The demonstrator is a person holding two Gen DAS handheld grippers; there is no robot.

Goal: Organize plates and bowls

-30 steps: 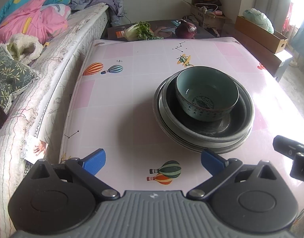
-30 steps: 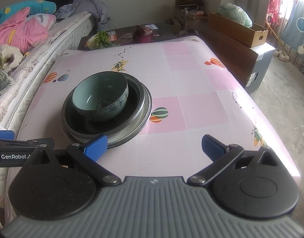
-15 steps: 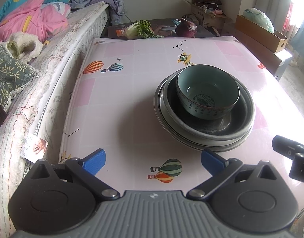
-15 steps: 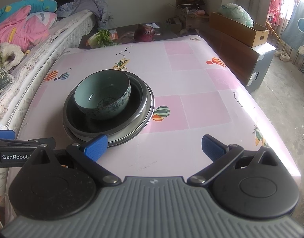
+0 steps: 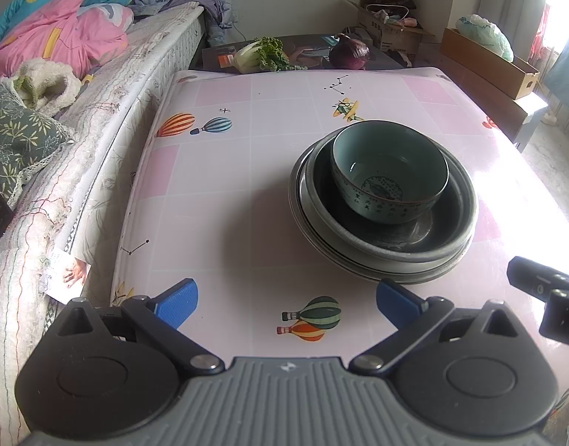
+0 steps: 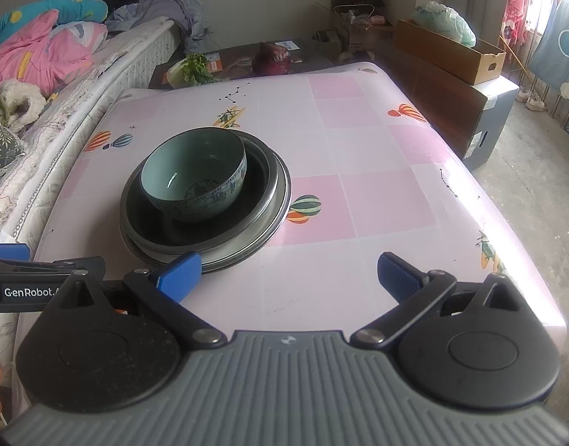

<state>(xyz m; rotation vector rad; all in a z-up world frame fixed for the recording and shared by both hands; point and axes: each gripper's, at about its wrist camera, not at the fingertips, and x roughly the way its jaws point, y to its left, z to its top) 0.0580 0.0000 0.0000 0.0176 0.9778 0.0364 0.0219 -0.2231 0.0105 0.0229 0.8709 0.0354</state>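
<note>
On the pink table [image 5: 225, 193], the stack is the one thing that matters: a teal bowl [image 5: 388, 174] sits inside a dark deep dish [image 5: 451, 230], which rests on metal plates [image 5: 303, 215] whose rims show beneath it. The bowl stands upright and off-centre in the dish, pushed toward the far rim.

From the left gripper [image 5: 286, 297], the stack lies at about 1 o'clock, near but not touching; the right-hand blue fingertip [image 5: 396, 299] sits just short of the plates' near rim. Its jaws are spread wide and hold nothing. It hovers low over the table, pointing along the tabletop toward the far end.

From the right gripper [image 6: 288, 273], the same bowl [image 6: 195, 174] lies at about 11 o'clock. Its left blue fingertip [image 6: 180, 273] overlaps the near rim of the plates [image 6: 280, 200] in view; whether it touches cannot be told. These jaws are also spread wide and empty, and the tool is level with the table.

The stack is round, so no long axis governs the grasp. Both grippers are about equally near; the stack sits between them, so either could reach the rim by turning inward.
</note>
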